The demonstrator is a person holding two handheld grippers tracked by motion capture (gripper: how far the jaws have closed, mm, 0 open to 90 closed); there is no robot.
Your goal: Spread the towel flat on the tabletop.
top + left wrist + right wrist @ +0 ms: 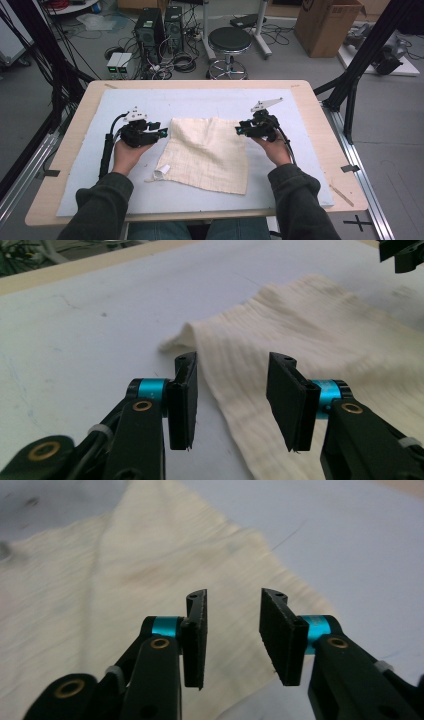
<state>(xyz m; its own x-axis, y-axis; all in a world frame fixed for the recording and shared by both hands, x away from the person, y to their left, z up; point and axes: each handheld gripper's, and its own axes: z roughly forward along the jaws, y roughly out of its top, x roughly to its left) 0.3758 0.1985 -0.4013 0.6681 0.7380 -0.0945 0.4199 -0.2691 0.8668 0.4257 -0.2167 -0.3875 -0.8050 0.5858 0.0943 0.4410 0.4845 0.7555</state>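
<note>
Both my claws stand spread, left claw [161, 133] and right claw [239, 130] flanking the cream cloth [207, 152] mid-bench [75, 165]. Risk, I judge: jaws skim over its flat edge, bunching it.

The high view looks forward and down over the whole table [310, 107]. Each gripper view sits low and close behind its own jaws, facing inward across the cream cloth [207, 152], which all three views share.
</note>
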